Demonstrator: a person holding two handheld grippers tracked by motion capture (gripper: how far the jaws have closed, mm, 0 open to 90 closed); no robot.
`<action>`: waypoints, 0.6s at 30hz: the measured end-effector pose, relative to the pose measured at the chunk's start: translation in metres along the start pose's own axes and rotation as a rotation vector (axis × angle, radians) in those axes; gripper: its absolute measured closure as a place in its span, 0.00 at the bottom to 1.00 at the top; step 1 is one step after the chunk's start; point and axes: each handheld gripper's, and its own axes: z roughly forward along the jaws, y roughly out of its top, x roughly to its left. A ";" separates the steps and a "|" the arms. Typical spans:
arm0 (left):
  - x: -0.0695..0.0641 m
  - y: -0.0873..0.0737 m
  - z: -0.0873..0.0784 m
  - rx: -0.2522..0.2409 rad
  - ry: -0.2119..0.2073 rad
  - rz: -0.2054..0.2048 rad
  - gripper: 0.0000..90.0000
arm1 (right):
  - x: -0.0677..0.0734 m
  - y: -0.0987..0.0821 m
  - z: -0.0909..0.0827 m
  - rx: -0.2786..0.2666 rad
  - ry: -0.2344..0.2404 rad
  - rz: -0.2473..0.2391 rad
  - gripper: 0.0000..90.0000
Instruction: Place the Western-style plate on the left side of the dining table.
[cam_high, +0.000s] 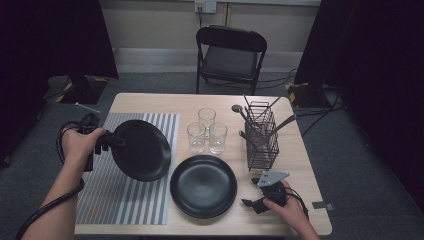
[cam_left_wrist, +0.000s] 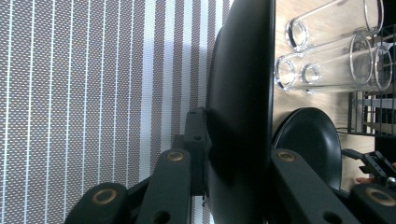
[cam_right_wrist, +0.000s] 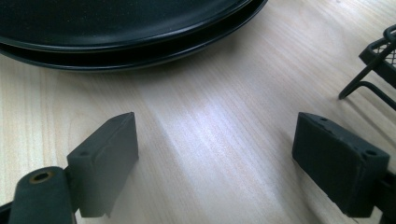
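At the near right corner of the tabletop (cam_high: 300, 150), the right gripper (cam_high: 254, 202) lies low over the wood with its jaws spread wide and nothing between them; in the right gripper view bare wood fills the gap between the two black pads (cam_right_wrist: 107, 163). Just beyond it, close to the near edge around the middle, a black plate (cam_high: 203, 186) sits flat on the wood.

Over the left side, the left gripper (cam_high: 111, 142) is clamped on the rim of a second black plate (cam_high: 141, 150), which it holds tilted above the striped placemat (cam_high: 125, 200). The placemat runs from the near edge toward the far edge along the tabletop's left side. In the left gripper view this held plate (cam_left_wrist: 240, 112) stands edge-on between the jaws, with a pad pressed against each face.

Farther in, near the middle of the tabletop, three clear glasses (cam_high: 206, 131) stand upright in a tight cluster, touching or nearly so. To their right, toward the far right corner, a black wire cutlery basket (cam_high: 261, 135) stands upright with several dark utensils (cam_high: 239, 111) leaning out of it.

Beyond the far edge a black folding chair (cam_high: 230, 57) stands on the floor.
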 end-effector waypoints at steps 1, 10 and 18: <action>0.000 0.000 0.000 0.000 0.000 0.000 0.86 | 0.000 0.000 0.000 0.000 0.000 0.000 0.15; 0.008 -0.001 0.002 0.005 0.002 0.005 0.86 | 0.000 0.000 0.000 0.000 0.000 0.000 0.15; 0.014 -0.003 0.006 0.013 0.009 -0.009 0.86 | 0.000 0.000 0.000 0.000 0.000 0.000 0.15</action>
